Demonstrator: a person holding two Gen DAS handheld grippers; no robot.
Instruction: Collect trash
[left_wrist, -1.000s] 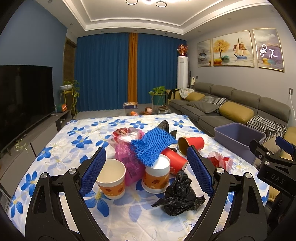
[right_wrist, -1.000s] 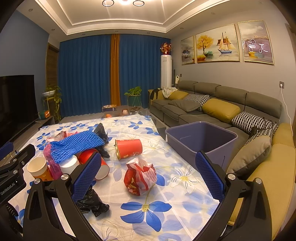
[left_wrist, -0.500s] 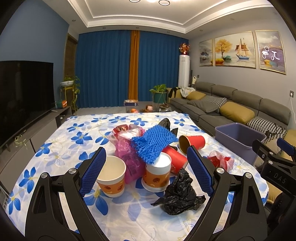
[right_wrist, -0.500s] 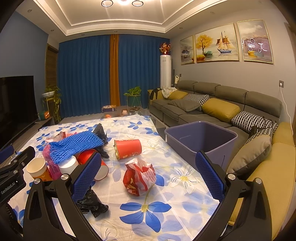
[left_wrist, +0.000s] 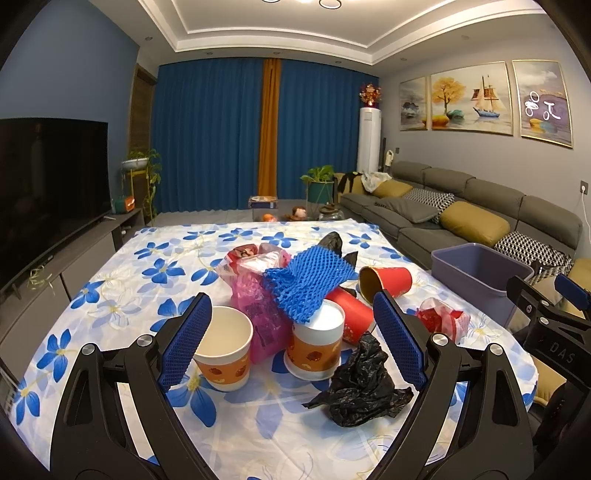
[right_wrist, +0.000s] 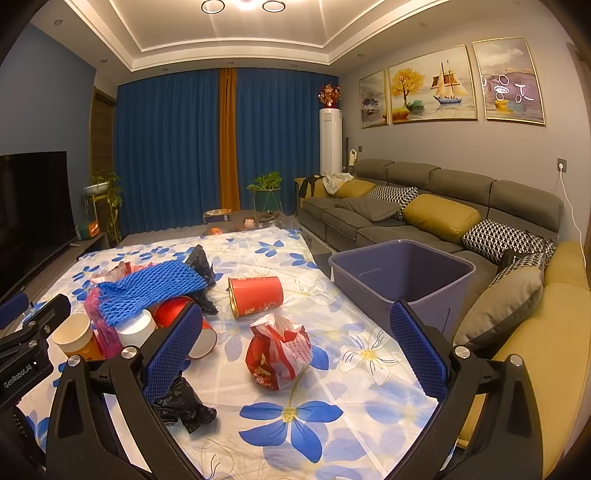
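While both grippers hover with fingers spread wide and empty, the left gripper (left_wrist: 291, 339) faces two paper cups (left_wrist: 223, 347), blue foam netting (left_wrist: 306, 280) and a crumpled black bag (left_wrist: 360, 387) on the floral surface (right_wrist: 295, 410); the right gripper (right_wrist: 295, 350) frames a red-and-white plastic bag (right_wrist: 279, 349), near the purple bin (right_wrist: 402, 273).

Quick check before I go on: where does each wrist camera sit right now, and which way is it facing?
Left wrist: on the left gripper, above the table's near edge, facing the trash pile and curtains; own open fingers show, the right gripper at right.
Right wrist: on the right gripper, further right, facing the red bag and purple bin; own fingers show.
Shared: blue foam net, red bag, bin.
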